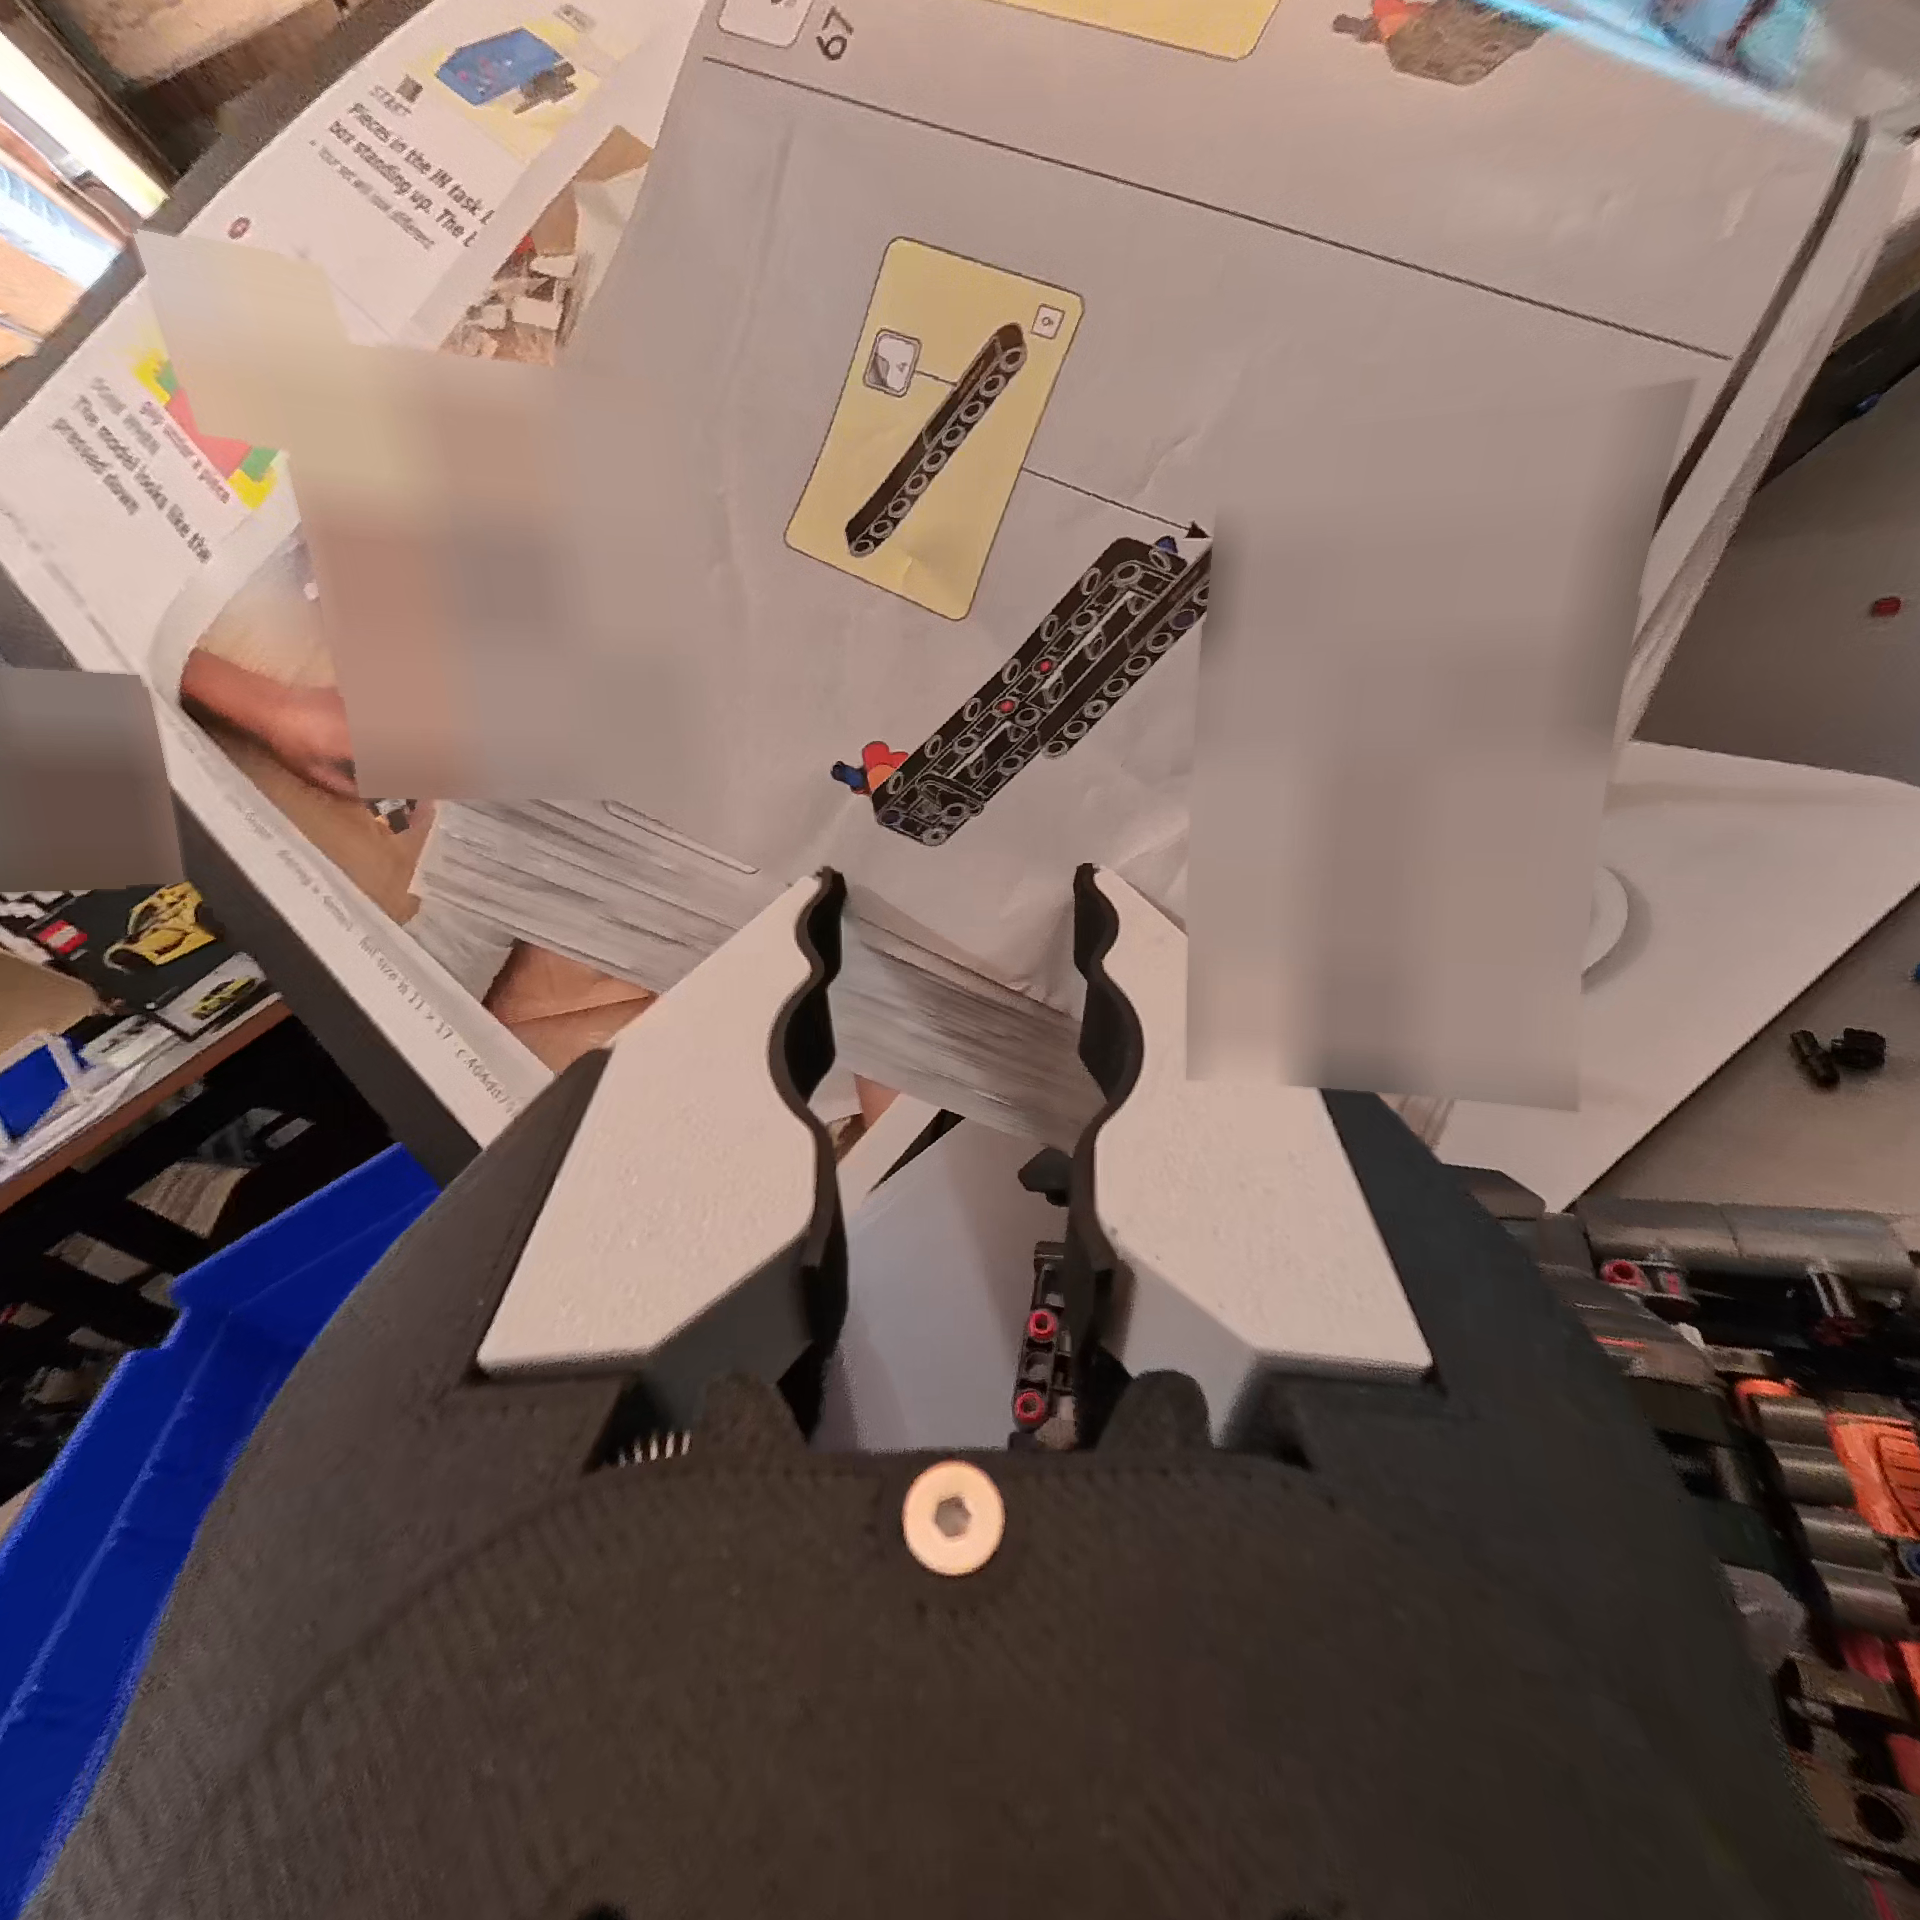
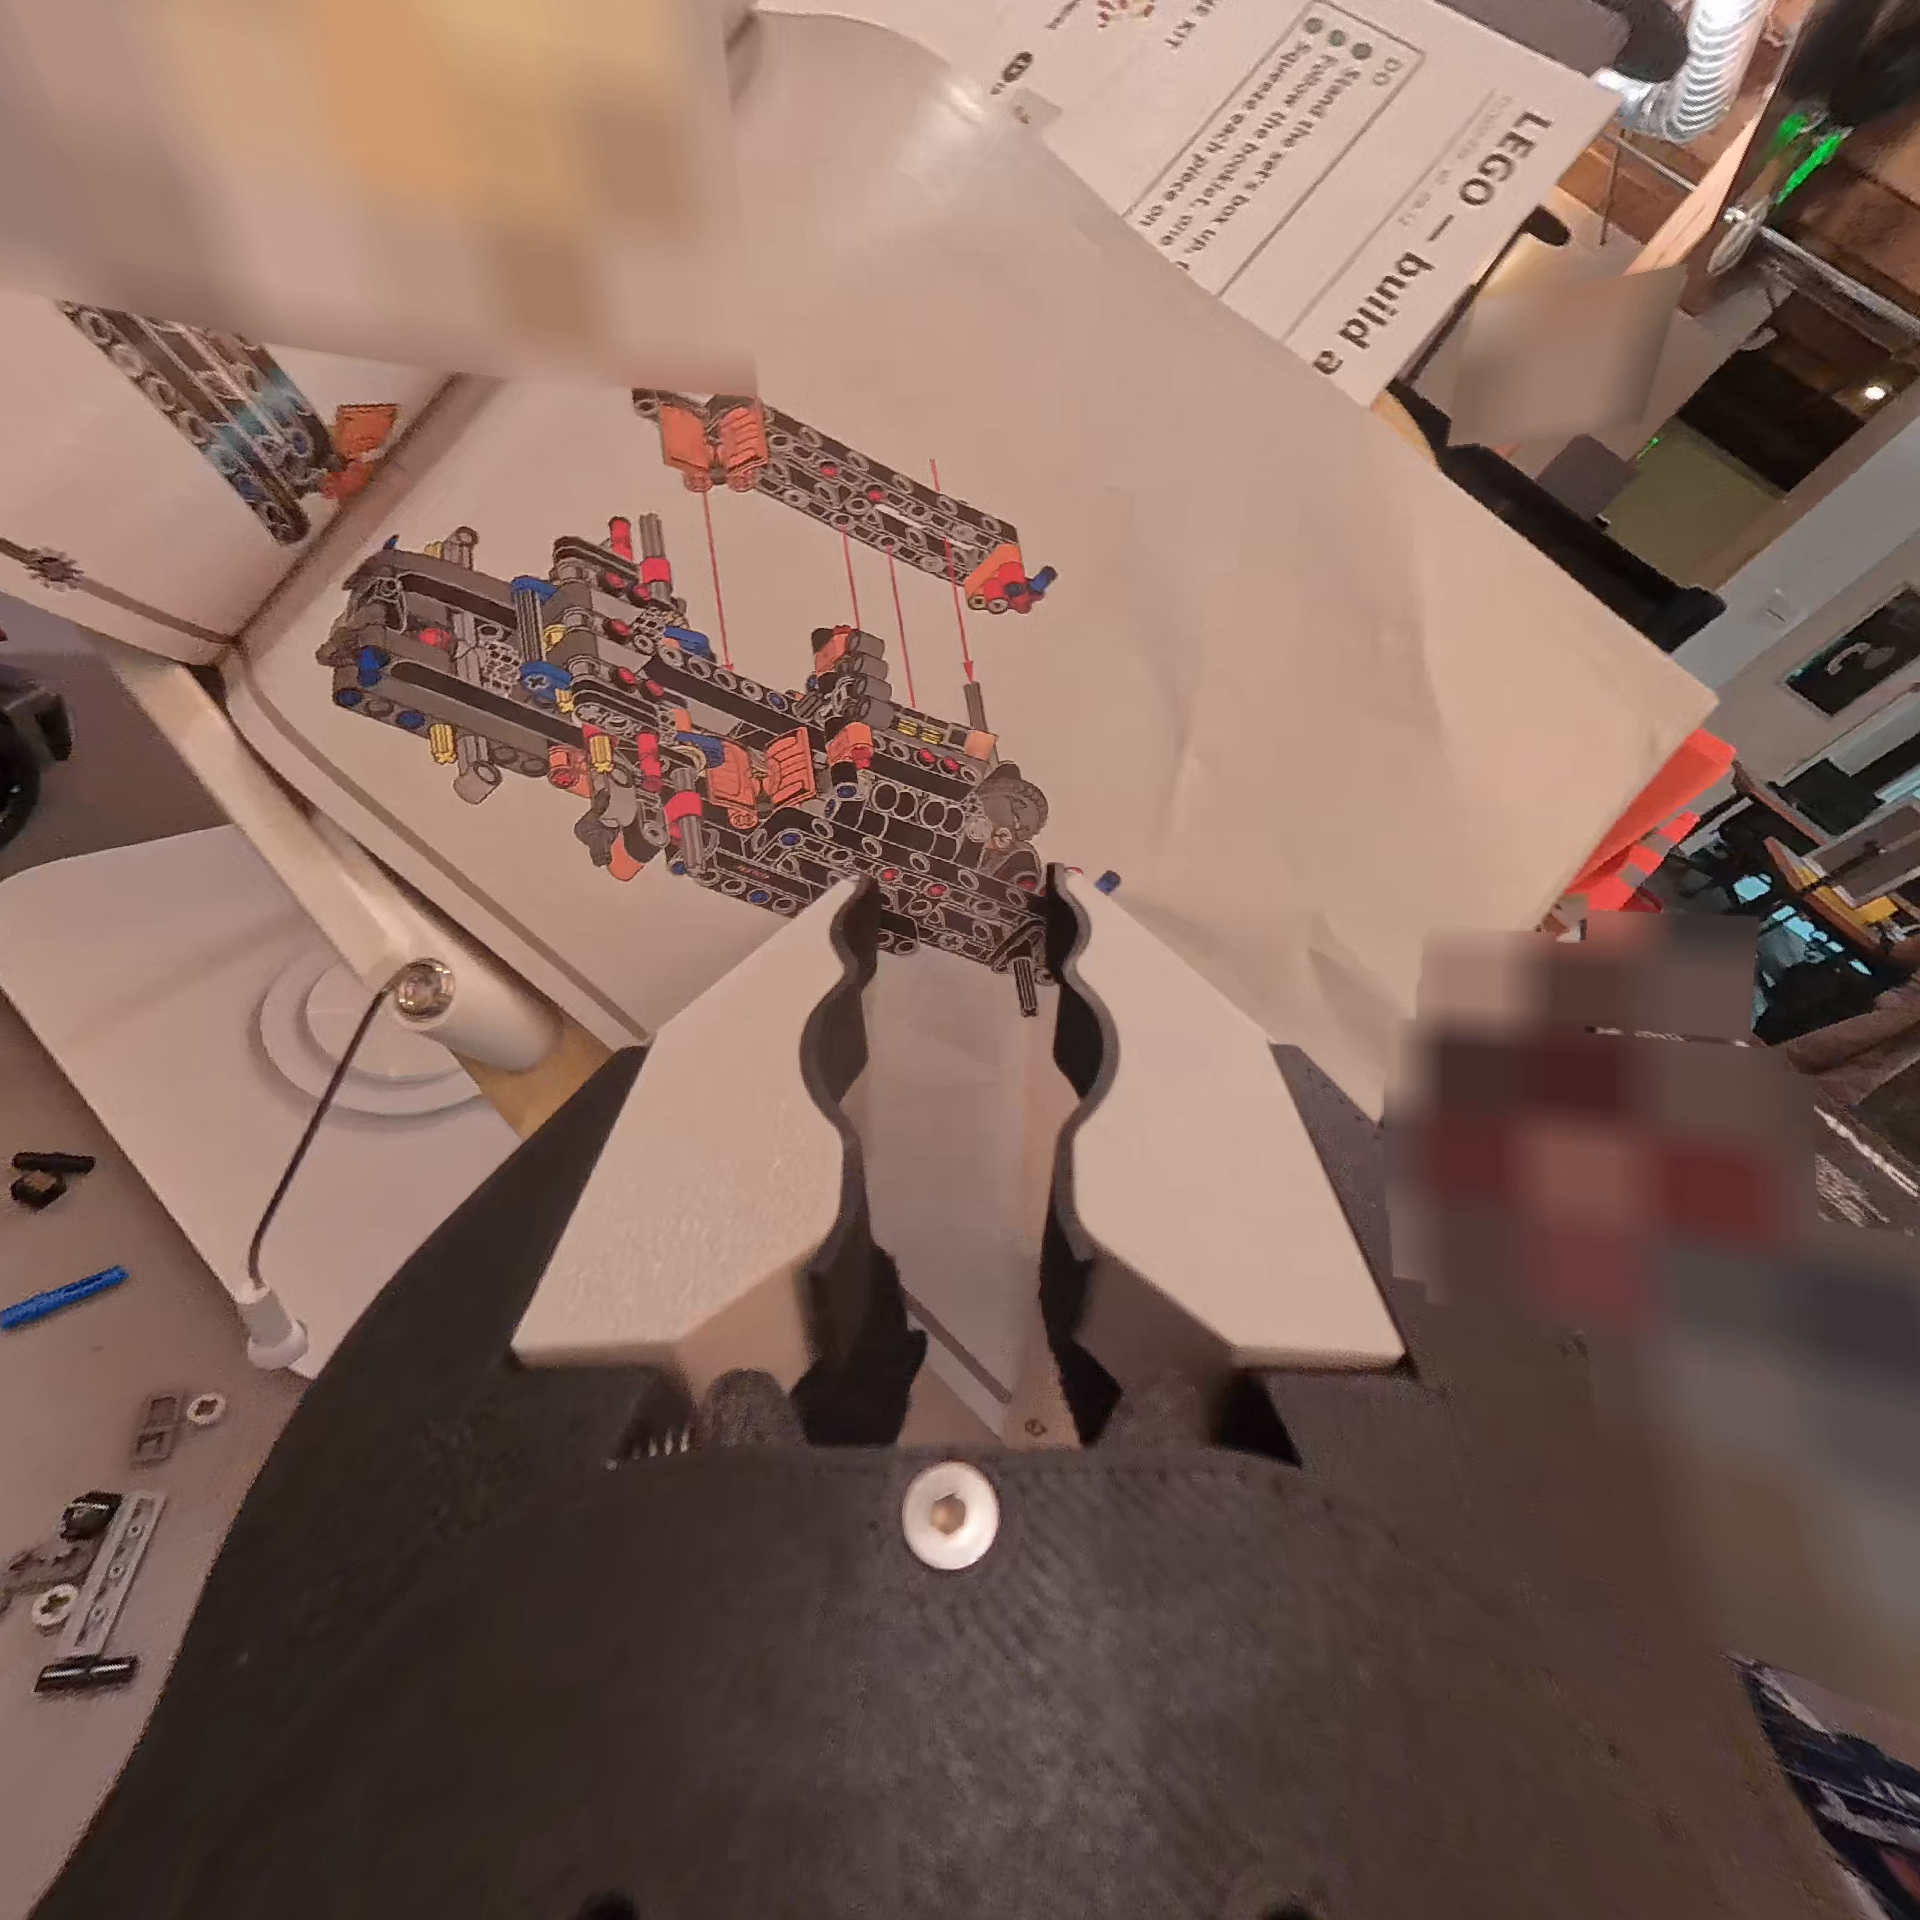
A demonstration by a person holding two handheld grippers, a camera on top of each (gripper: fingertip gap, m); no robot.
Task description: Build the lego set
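Left wrist view: the left gripper [image 1: 956,883] hangs with its jaws parted and nothing between them, above the thick page edge of the instruction booklet [image 1: 1195,312]. The booklet lies open on the desk [image 1: 1766,1122], and the page in front of the fingers shows a long black beam in a yellow box and a black beam assembly below it. Beneath the right finger [image 1: 1247,1195], at the near right part of the desk, sits the partly built lego model [image 1: 1766,1382], dark grey and black with red pins and orange parts; a strip of it with red pins shows through the gap between the fingers. A few small black pieces [image 1: 1834,1051] lie on the desk beside the booklet's right edge. A blue bin [image 1: 156,1455] stands off the desk's left edge, and printed sheets [image 1: 416,156] lie under the booklet's far left corner.

Right wrist view: the right gripper [image 2: 956,883] is likewise spread open and empty, poised over the booklet's [image 2: 1195,623] right-hand page, whose drawing shows a beam assembly with red arrows pointing down onto a larger model. A white stand [image 2: 343,935] with a thin black cable [image 2: 301,1143] rests at the booklet's left edge. Loose lego parts lie toward the desk's [image 2: 62,1455] near left corner: a blue axle [image 2: 62,1299], grey beams [image 2: 104,1579] and small black connectors [image 2: 47,1174]. A printed white card [image 2: 1351,177] stands beyond the booklet's far edge.
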